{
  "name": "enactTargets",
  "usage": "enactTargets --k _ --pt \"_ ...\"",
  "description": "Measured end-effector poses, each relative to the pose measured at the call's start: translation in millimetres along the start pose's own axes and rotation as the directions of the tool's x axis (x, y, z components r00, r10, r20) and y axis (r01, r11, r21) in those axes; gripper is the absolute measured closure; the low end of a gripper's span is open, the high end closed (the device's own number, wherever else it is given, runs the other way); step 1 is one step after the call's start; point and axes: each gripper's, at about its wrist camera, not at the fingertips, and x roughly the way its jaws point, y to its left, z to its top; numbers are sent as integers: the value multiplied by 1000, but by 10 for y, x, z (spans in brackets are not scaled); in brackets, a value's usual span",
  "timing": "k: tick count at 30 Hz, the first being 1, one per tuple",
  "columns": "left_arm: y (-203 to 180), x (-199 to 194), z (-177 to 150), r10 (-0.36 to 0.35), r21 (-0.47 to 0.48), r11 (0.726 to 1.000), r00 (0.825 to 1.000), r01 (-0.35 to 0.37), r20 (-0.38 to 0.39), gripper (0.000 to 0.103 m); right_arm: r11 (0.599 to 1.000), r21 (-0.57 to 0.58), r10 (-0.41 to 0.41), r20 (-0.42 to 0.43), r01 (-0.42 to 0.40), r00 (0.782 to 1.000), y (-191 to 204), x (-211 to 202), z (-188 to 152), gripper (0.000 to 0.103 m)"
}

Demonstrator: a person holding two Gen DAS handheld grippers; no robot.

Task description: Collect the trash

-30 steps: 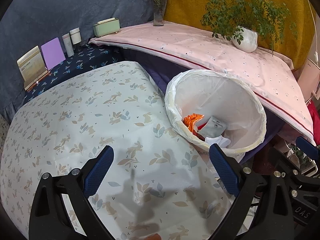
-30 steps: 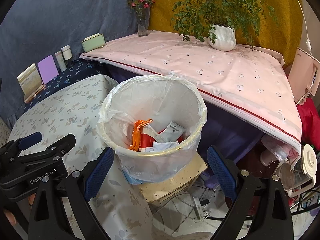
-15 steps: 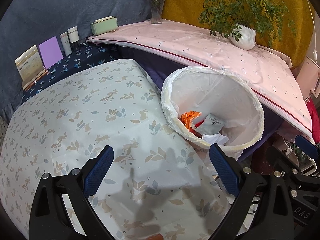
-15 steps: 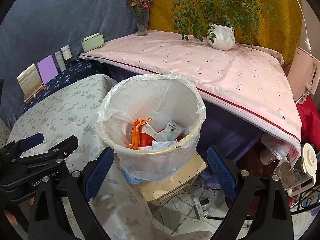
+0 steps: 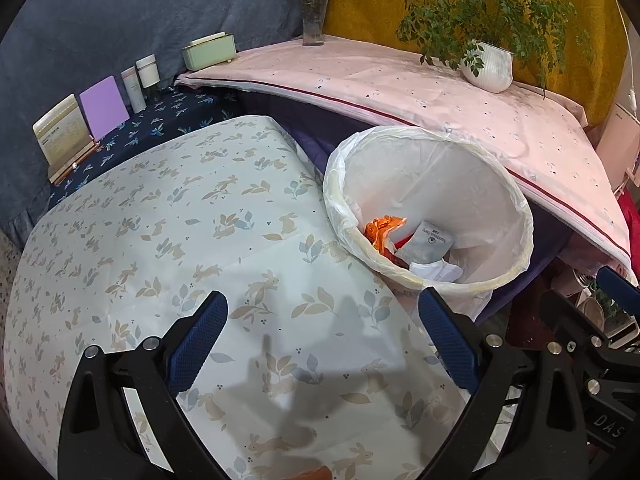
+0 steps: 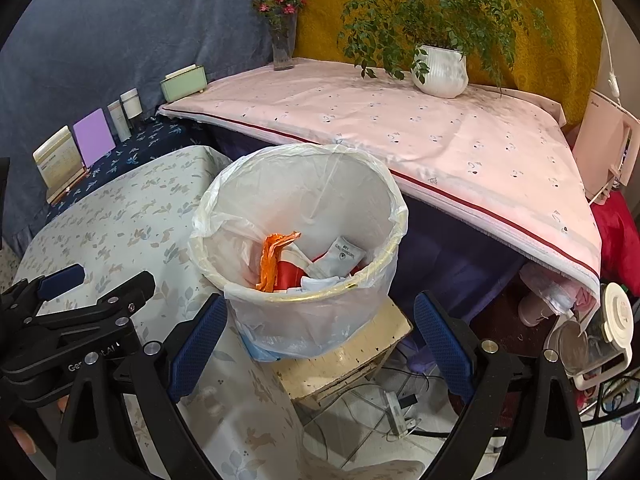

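Observation:
A round bin with a white plastic liner (image 5: 516,208) (image 6: 384,184) stands beside the table with the leaf-and-rabbit cloth (image 5: 160,224) (image 6: 120,220). Inside lie an orange wrapper (image 5: 382,226) (image 6: 272,256), a grey sachet (image 5: 430,242) (image 6: 342,258), white crumpled paper (image 5: 434,270) and something red (image 6: 286,276). My left gripper (image 5: 322,330) is open and empty over the cloth, left of the bin. My right gripper (image 6: 320,334) is open and empty, just in front of the bin's near wall. A small orange scrap (image 5: 316,472) shows at the bottom edge of the left wrist view.
A pink-covered table (image 6: 400,128) behind the bin carries a potted plant (image 6: 440,70), a flower vase (image 6: 282,50) and a green box (image 6: 184,82). Cards and jars (image 5: 100,106) line the dark shelf. The bin rests on a wooden block (image 6: 344,360); cables and clutter (image 6: 592,336) lie around.
Both views have shifted slightly; the left gripper has drawn back a little from the bin, showing more of the cloth. Both grippers stay open and empty.

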Motion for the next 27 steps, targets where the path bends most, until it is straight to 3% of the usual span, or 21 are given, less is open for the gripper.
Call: enactTargets --k 27 --pt "-91 -17 -23 14 21 1000 1000 -14 -1 11 1000 -10 -23 -1 23 1000 -31 -10 -99 12"
